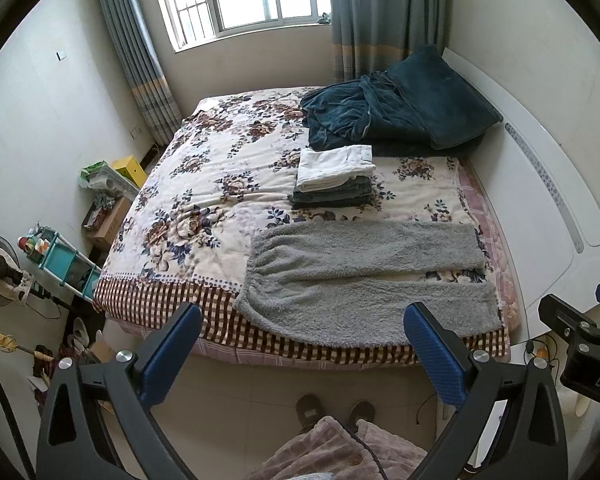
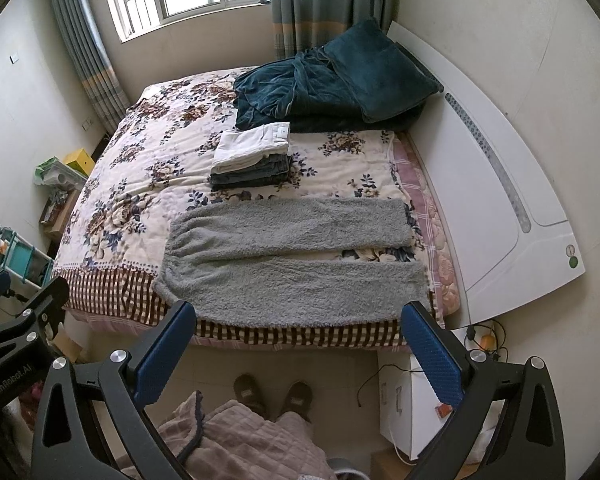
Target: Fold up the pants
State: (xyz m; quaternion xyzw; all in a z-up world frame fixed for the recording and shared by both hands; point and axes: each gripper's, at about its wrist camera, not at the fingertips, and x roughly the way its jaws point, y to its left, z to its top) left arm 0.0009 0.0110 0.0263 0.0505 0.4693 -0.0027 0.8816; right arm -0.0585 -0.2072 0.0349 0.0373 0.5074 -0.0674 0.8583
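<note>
Grey fleece pants (image 1: 364, 280) lie flat along the bed's near edge, waistband to the left, both legs stretched to the right; they also show in the right wrist view (image 2: 292, 260). My left gripper (image 1: 304, 320) is open and empty, held above the floor in front of the bed, short of the pants. My right gripper (image 2: 300, 320) is open and empty too, at about the same height, its fingers (image 2: 432, 356) framing the pants' near leg. The right gripper's body shows at the right edge of the left wrist view.
A stack of folded clothes (image 1: 334, 176) (image 2: 252, 156) lies mid-bed on the floral quilt (image 1: 204, 184). A dark teal blanket and pillow (image 1: 400, 108) are at the headboard end. A white bedside cabinet (image 2: 408, 400), cables and slippered feet (image 2: 272, 396) are on the floor.
</note>
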